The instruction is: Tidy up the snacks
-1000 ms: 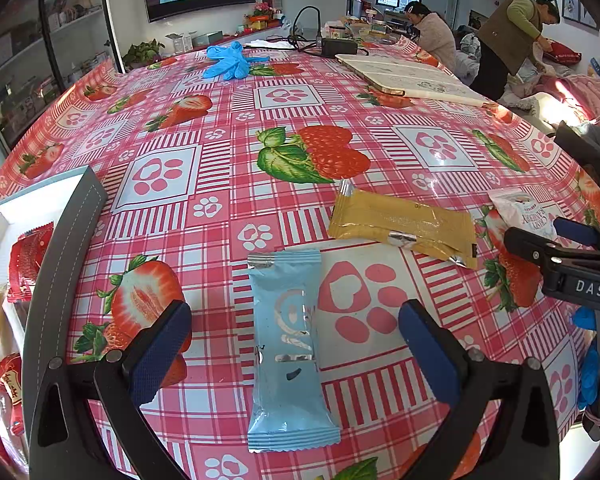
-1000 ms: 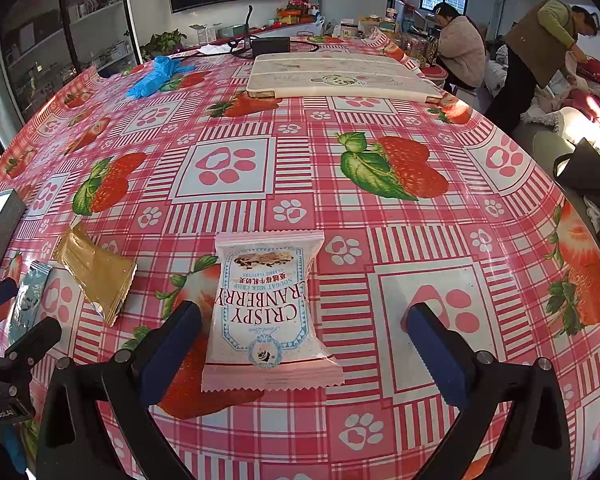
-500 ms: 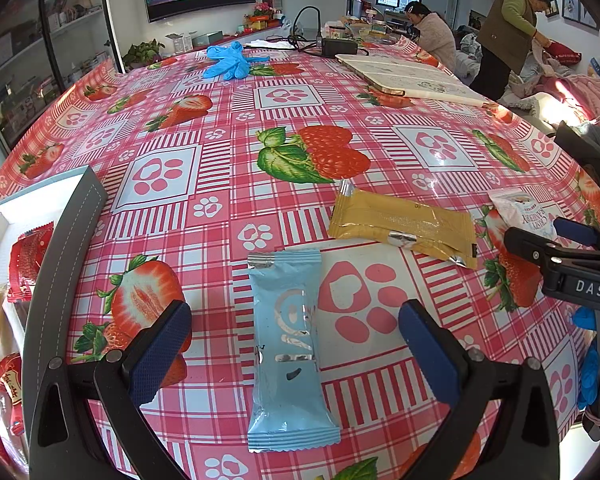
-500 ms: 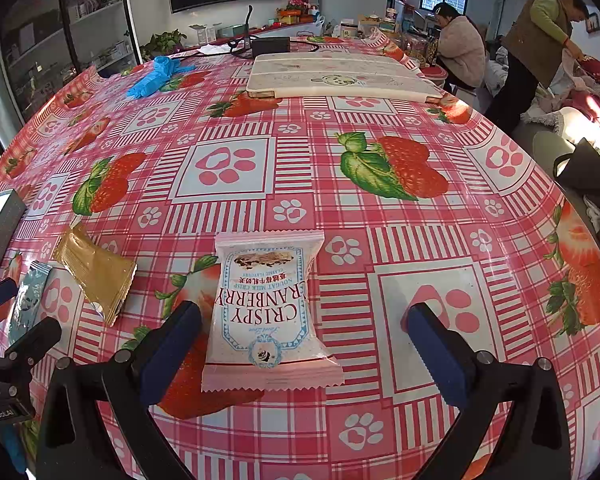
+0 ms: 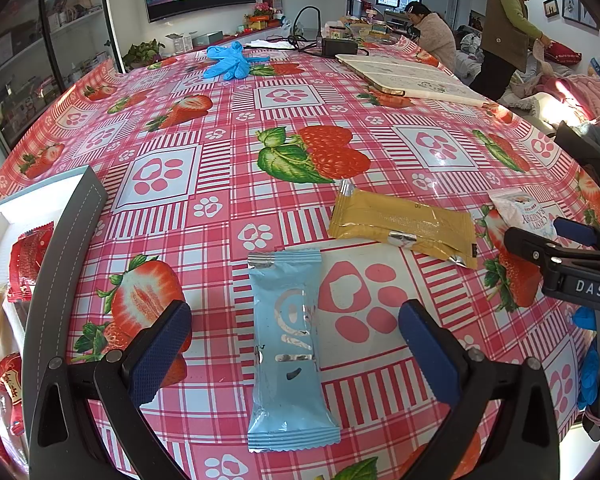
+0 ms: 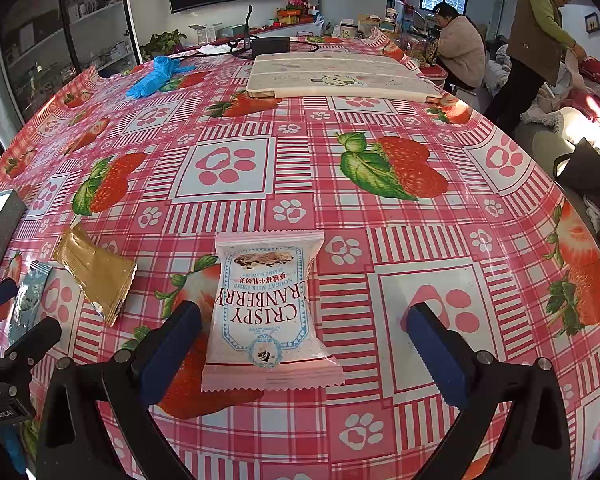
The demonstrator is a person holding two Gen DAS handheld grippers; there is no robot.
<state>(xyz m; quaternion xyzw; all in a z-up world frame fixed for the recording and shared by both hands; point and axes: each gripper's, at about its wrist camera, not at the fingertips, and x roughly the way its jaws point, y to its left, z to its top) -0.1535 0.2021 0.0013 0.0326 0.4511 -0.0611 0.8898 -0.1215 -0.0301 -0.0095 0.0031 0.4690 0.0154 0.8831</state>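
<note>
A light blue snack packet (image 5: 288,352) lies flat on the strawberry tablecloth between the open fingers of my left gripper (image 5: 296,352). A gold packet (image 5: 404,228) lies beyond it to the right. A white "Crispy Cranberry" packet (image 6: 266,308) lies between the open fingers of my right gripper (image 6: 304,348). The gold packet (image 6: 94,272) and blue packet (image 6: 28,300) also show at the left of the right wrist view. A grey-rimmed box (image 5: 66,264) at the left holds red snack packets (image 5: 30,260).
Blue gloves (image 5: 228,60) and a white folded board (image 5: 404,76) lie far across the table. A black adapter with cable (image 5: 336,46) sits at the back. Two people stand beyond the table's right edge. The right gripper's body (image 5: 572,268) shows at the right.
</note>
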